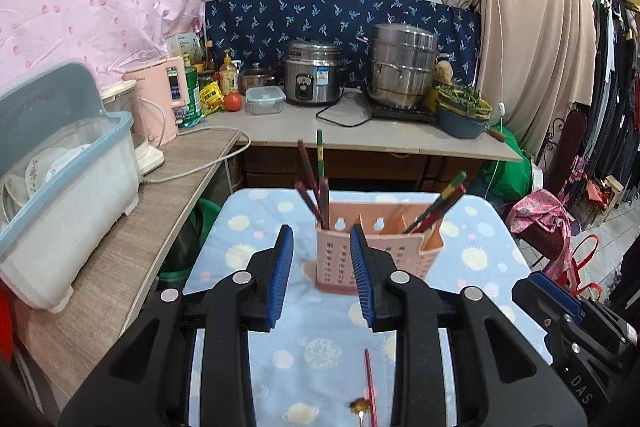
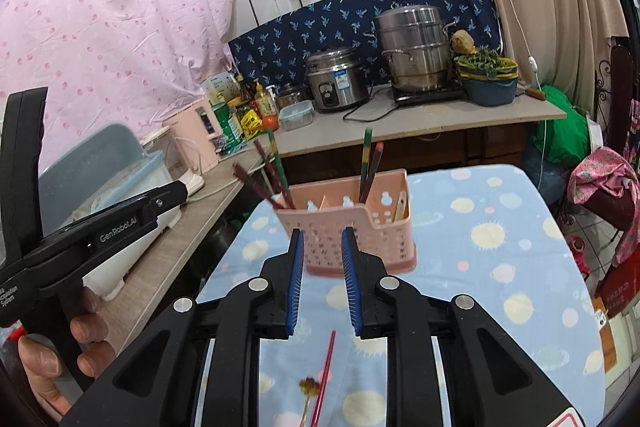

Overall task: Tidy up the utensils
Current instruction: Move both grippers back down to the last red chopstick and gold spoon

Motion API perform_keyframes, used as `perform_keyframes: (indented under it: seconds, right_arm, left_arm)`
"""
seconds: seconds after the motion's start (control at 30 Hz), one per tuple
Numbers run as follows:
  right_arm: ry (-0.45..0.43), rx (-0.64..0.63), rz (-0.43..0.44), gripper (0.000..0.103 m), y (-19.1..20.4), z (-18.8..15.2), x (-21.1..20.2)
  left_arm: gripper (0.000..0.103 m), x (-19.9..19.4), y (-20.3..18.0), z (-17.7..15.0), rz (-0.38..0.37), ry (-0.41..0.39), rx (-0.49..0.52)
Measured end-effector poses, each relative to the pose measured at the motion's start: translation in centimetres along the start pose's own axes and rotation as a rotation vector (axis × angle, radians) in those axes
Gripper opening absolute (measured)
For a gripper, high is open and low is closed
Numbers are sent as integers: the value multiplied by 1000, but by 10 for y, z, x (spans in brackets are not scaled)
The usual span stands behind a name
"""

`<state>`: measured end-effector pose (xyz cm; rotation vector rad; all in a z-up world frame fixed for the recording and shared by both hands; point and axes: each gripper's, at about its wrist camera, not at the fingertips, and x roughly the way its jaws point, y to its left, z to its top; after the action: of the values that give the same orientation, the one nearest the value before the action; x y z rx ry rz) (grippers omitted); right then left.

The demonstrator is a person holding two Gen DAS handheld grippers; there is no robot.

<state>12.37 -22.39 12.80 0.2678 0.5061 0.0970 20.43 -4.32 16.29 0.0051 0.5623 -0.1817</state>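
The pink utensil basket (image 1: 362,251) stands on the blue-clothed surface (image 1: 472,259), chopsticks upright inside. Nearer than the basket, one red chopstick (image 2: 325,375) lies below both grippers, left (image 1: 322,277) and right (image 2: 322,281), jaws released, empty.

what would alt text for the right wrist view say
The open right gripper hovers empty over a blue patterned tablecloth, aimed at a pink utensil caddy holding upright chopsticks. One red chopstick lies loose on the cloth below the fingers, and the left gripper shows at the left edge.
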Motion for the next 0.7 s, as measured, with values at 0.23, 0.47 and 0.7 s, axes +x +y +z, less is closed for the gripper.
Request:
perform_keyframes:
  seconds: [0.23,0.47,0.7]
  right_arm:
    - [96,-28,-12,20,5,-59,-9]
    - [200,-68,-43,20,9,-114,-6]
    - [306,-92,-37,20,18,-167,0]
  left_arm:
    - [28,-5,10,-42,6,62,-17]
    - [28,-2,12,-89,9,135,-4]
    - [28,3,12,-134,0,221,4]
